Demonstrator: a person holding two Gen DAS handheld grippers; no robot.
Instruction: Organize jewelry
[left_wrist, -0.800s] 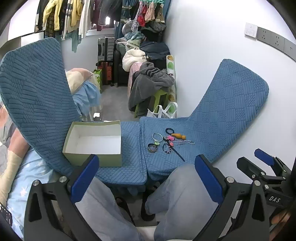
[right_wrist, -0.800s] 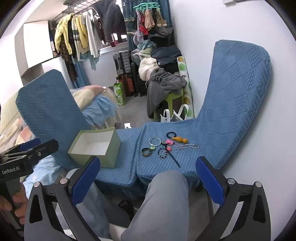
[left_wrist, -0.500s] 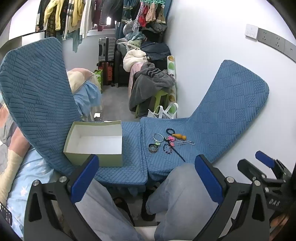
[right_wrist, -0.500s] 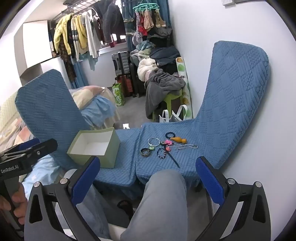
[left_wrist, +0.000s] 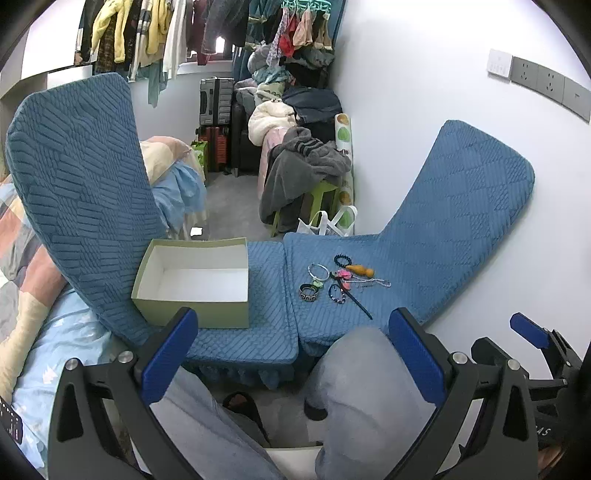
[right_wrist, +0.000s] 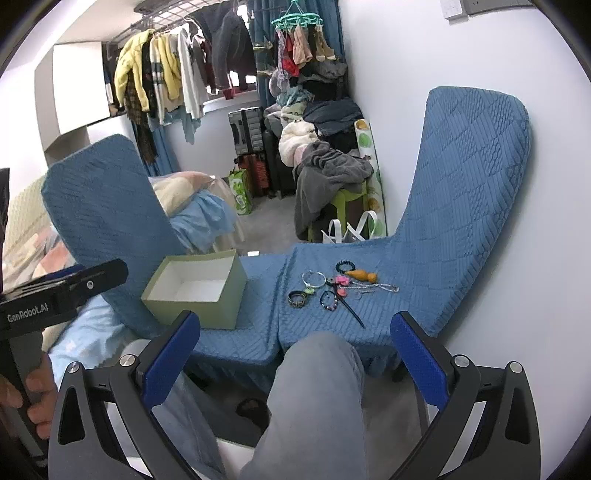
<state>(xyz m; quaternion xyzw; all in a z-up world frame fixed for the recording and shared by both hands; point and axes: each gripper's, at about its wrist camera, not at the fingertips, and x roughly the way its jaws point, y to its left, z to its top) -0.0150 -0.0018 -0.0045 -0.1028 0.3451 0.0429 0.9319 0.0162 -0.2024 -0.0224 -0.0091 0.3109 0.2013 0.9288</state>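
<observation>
Several jewelry pieces lie in a small pile (left_wrist: 338, 280) on the right blue quilted cushion (left_wrist: 406, 266): a black patterned bangle (left_wrist: 309, 292), a silver bangle (left_wrist: 318, 271), bead bracelets, a pink charm, an orange piece (left_wrist: 360, 270), a silver chain and a black stick. The pile also shows in the right wrist view (right_wrist: 332, 288). An empty pale green box (left_wrist: 192, 282) with a white inside sits on the left cushion; it also shows in the right wrist view (right_wrist: 195, 291). My left gripper (left_wrist: 293, 350) and right gripper (right_wrist: 295, 350) are open, empty, held well short of the cushions above my knees.
Two blue cushion backs rise at left (left_wrist: 77, 184) and right (left_wrist: 469, 206) against the white wall. A bed with bedding (left_wrist: 173, 177) is behind the left cushion. A green stool with grey clothes (left_wrist: 306, 173), suitcases and hanging clothes fill the far end.
Both grippers have shifted slightly; the scene sits a little differently in each view. Both stay open. The jewelry and the box have not moved.
</observation>
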